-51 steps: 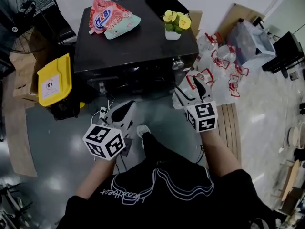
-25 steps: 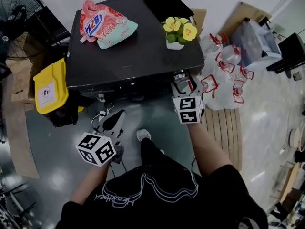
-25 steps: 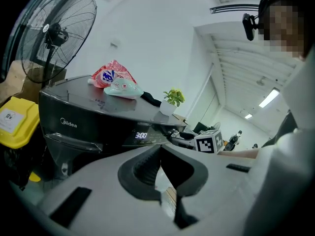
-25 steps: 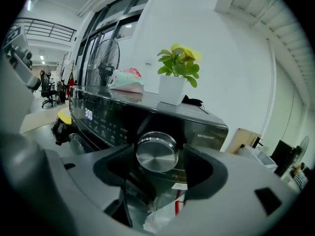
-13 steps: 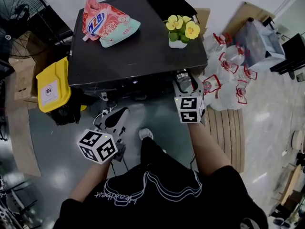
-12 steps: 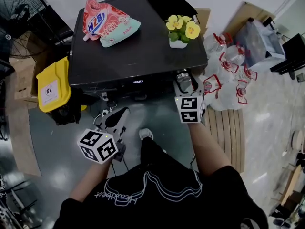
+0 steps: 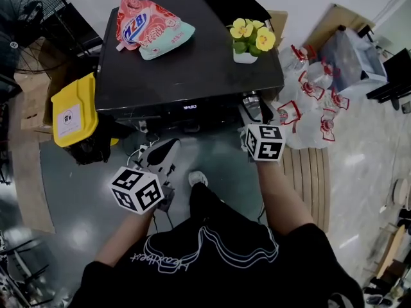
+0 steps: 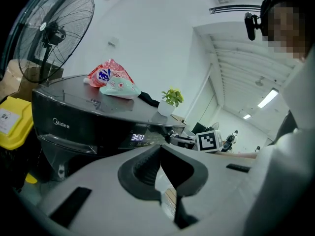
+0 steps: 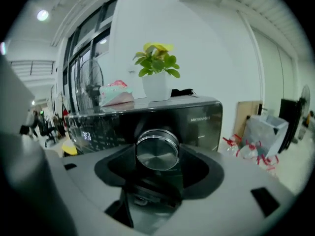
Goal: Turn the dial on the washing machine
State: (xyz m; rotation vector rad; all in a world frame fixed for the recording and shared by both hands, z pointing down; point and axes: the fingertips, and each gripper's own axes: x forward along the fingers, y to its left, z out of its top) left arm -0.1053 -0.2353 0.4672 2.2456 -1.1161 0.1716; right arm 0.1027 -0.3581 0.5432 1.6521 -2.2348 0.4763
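The black washing machine [image 7: 186, 63] stands ahead of me, its chrome dial [image 7: 250, 99] at the right end of the front panel. My right gripper [image 7: 252, 105] reaches up to that dial. In the right gripper view the dial [image 9: 157, 150] sits between the black pads and the right gripper [image 9: 156, 157] is shut on it. The panel display [image 8: 137, 137] is lit and reads 3:00. My left gripper [image 7: 167, 149] hangs lower, left of the dial and short of the machine's front. In the left gripper view the left gripper [image 8: 160, 149] is shut on nothing.
On the machine lie a pink detergent pouch [image 7: 151, 27], a potted yellow flower [image 7: 252, 40] and a black cloth [image 7: 234, 2]. A yellow bin lid [image 7: 74, 111] and a fan [image 7: 35, 18] stand left. Water bottles [image 7: 308, 101] and a wooden pallet [image 7: 305, 172] are right.
My right gripper has rolled about the dial while staying in place on it. The panel display has lit up. My left gripper has hardly moved.
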